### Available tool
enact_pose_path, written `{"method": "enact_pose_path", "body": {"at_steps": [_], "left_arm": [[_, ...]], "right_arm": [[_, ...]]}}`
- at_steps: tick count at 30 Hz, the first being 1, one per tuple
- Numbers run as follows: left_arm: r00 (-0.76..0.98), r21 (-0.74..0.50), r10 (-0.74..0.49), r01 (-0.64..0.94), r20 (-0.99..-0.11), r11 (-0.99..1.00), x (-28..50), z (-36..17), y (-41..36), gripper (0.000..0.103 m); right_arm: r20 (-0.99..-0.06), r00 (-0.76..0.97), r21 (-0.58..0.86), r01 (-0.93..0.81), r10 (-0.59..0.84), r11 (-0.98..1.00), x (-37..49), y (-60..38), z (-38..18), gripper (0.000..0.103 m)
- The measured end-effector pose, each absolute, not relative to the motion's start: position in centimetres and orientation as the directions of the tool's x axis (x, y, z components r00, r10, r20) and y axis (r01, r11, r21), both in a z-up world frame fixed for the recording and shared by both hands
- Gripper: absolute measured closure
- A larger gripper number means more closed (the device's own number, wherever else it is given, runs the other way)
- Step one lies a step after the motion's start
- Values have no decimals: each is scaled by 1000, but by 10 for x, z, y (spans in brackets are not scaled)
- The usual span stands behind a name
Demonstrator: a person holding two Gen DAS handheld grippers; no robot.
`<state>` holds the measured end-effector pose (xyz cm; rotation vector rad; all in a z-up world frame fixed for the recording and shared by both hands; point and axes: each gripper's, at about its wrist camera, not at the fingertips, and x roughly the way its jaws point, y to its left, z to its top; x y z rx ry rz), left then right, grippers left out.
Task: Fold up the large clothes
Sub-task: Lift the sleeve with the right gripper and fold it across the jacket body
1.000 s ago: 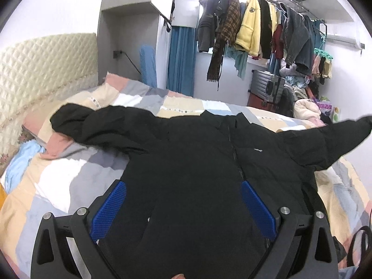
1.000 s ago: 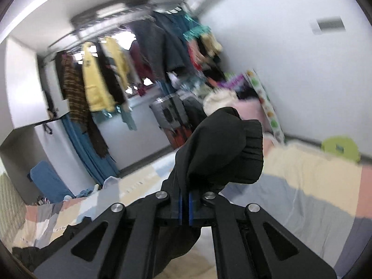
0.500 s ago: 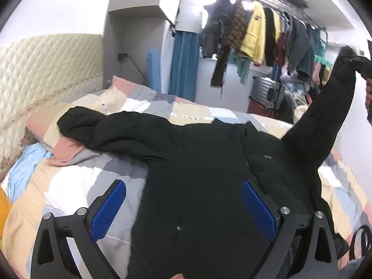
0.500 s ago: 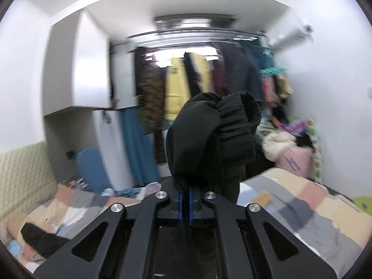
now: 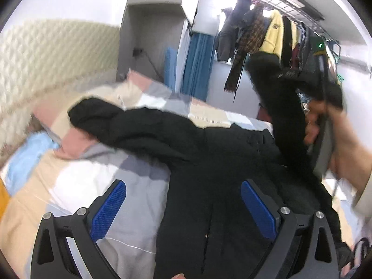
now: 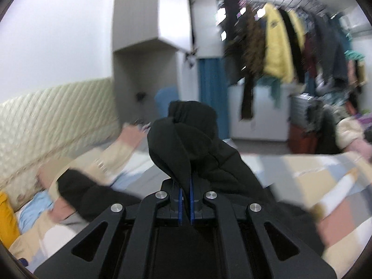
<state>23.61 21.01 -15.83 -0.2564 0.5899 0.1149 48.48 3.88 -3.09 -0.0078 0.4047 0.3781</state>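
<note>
A large black padded jacket (image 5: 209, 167) lies front up on the bed, its left sleeve (image 5: 111, 121) stretched toward the headboard. My left gripper (image 5: 183, 207) is open and empty, hovering just above the jacket's lower body. My right gripper (image 6: 185, 200) is shut on the cuff of the jacket's right sleeve (image 6: 193, 144) and holds it raised over the jacket. In the left wrist view that raised sleeve (image 5: 286, 116) hangs from the hand-held right gripper (image 5: 323, 97) at the right.
The bed has a patchwork cover (image 5: 88, 181) in grey, beige, pink and white. A quilted headboard (image 5: 46, 60) is at the left. A rail of hanging clothes (image 6: 279, 41) and a blue curtain (image 5: 197, 65) stand behind the bed.
My right gripper has carried the sleeve cuff from far right, up and leftward over the jacket body. My left gripper has stayed open above the jacket, shifting slightly.
</note>
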Motion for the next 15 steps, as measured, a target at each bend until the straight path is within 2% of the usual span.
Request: {"method": "enact_pose_path", "body": {"at_steps": [6, 15], "left_arm": [[806, -219, 42, -210, -591, 953, 250, -175, 227, 3], [766, -182, 50, -215, -641, 959, 270, -199, 228, 3]], "right_arm": [[-505, 759, 64, -441, 410, 895, 485, 88, -127, 98], [-710, 626, 31, -430, 323, 902, 502, 120, -239, 96]]}}
